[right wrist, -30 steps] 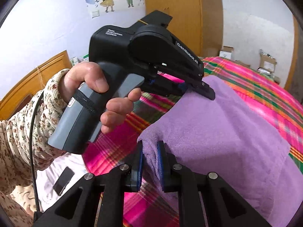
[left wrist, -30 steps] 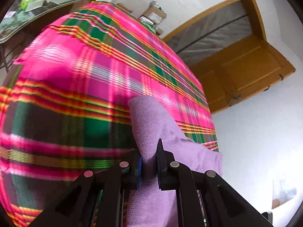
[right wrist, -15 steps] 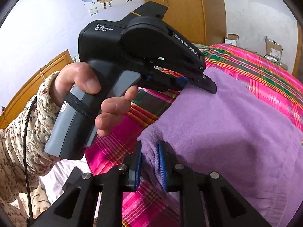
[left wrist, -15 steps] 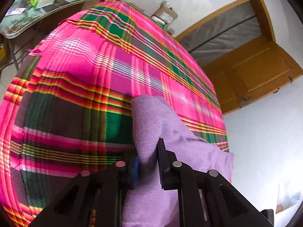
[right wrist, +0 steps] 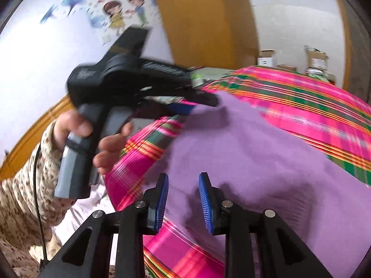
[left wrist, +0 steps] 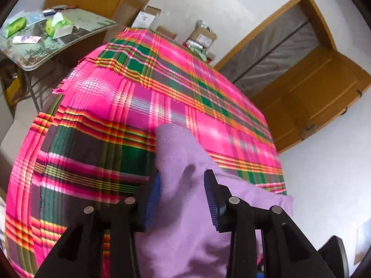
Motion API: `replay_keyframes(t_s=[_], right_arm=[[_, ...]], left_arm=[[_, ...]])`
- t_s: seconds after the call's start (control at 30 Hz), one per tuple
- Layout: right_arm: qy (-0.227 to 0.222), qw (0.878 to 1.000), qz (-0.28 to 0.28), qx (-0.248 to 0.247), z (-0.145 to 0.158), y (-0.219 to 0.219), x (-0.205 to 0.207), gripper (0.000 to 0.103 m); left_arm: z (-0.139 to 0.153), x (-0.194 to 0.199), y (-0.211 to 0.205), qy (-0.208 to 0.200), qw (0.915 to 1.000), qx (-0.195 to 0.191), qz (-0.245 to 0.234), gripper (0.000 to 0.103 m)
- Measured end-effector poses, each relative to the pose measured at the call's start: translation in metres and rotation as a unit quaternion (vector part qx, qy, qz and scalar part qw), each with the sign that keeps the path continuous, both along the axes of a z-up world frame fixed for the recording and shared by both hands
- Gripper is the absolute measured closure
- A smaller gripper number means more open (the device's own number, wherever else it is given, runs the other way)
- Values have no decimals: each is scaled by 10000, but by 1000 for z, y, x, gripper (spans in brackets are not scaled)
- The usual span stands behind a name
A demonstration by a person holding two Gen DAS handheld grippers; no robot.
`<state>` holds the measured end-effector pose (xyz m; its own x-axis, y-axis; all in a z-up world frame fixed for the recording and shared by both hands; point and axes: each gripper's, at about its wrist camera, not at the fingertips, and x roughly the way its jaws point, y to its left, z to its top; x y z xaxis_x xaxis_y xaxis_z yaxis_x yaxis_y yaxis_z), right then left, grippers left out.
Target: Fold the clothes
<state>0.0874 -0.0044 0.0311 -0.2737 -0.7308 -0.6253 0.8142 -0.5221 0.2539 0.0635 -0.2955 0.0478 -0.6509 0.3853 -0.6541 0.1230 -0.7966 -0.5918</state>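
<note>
Now both grippers, left [left wrist: 182,199] and right [right wrist: 183,205], are opening their jaws over the purple cloth [right wrist: 243,153] near the bed's [left wrist: 104,106] edge, with boxes [left wrist: 201,38] beyond its far corner.

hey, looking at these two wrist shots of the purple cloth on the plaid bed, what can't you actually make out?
- Purple garment: its type and full outline; the right wrist view cuts it at the lower right edge.
- Left gripper, right wrist view: motion blur hides how its opening jaws meet the cloth.
- Garment's near end, left wrist view: hidden behind the left gripper's fingers.
- Items on the side table: too small to identify.
</note>
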Motion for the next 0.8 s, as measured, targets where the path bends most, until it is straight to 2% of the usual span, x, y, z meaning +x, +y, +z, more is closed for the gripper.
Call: replay_keyframes(t_s=[0.13,0.2,0.33,0.4,0.47,0.57,0.67,0.8], right_arm=[[-290,9983,-435,-249,0,36,-18,73],[-392,9967,-601,-376,0,54,-19,72],[-323,9926,-1090,-414,-2,87,-31,72],[-184,9883,-1496,-233,-4,109,-33,72],[-34,9810,-1941,17,-9,131,-38,72],[-7,9674,-2503,388,-20,162,-51,72],[-114,9508,-3059,469,-28,202,-60,72],[-176,9254,-3728,668,-37,251,-65,72]], left_arm=[[0,2,-1,-147,9992,67,352,65],[5,11,3,-104,9989,-29,446,65],[28,29,30,241,9985,-354,346,65],[39,34,44,471,9975,-462,248,65],[45,36,62,626,9969,-463,78,65],[43,33,93,576,9971,-429,-270,65],[40,29,127,582,9951,-413,-686,65],[30,20,181,566,9884,-557,-1293,65]])
